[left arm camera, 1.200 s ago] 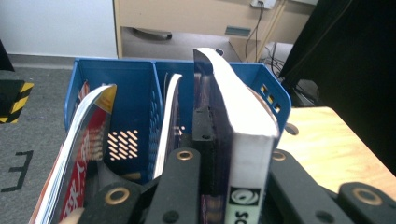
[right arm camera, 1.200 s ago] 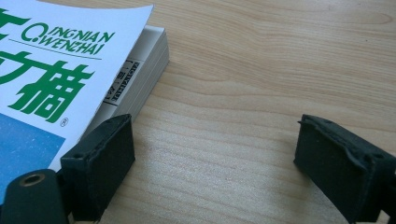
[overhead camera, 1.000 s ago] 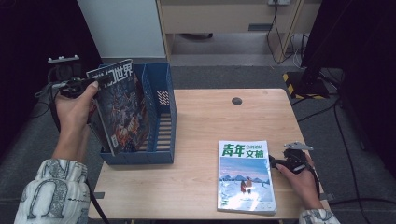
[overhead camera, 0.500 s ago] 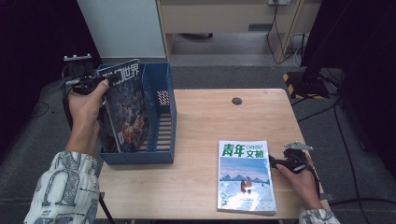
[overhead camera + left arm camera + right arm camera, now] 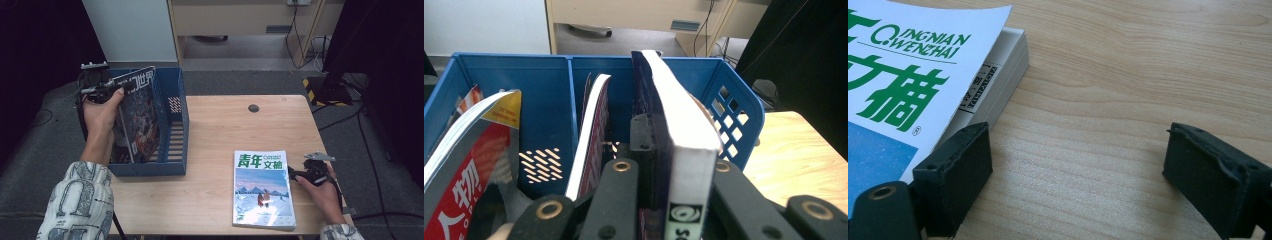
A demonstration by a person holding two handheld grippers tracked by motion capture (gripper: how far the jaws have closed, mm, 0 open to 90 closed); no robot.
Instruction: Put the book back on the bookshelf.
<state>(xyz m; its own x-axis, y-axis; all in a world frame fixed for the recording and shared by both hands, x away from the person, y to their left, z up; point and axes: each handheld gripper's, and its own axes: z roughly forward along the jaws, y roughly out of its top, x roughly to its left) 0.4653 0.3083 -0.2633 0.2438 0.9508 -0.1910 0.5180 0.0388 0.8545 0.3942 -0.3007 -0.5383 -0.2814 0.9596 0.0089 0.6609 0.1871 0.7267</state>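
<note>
Over the blue rack (image 5: 176,125), left jaws clamp a magazine (image 5: 684,145); right jaws gape.

One blue rack (image 5: 176,131) stands on one wooden table (image 5: 220,195). Four magazines: three in the rack, namely one red (image 5: 471,150), one thin (image 5: 591,130) and one dark (image 5: 664,125), and one green-titled (image 5: 262,187) lying flat. Two grippers (image 5: 112,87) (image 5: 295,174).

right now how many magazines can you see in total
4. One dark magazine is clamped in the left claw over the blue rack; a red-covered one and a white-edged one stand inside it; a green-titled one lies flat on the table. More may be hidden.
</note>
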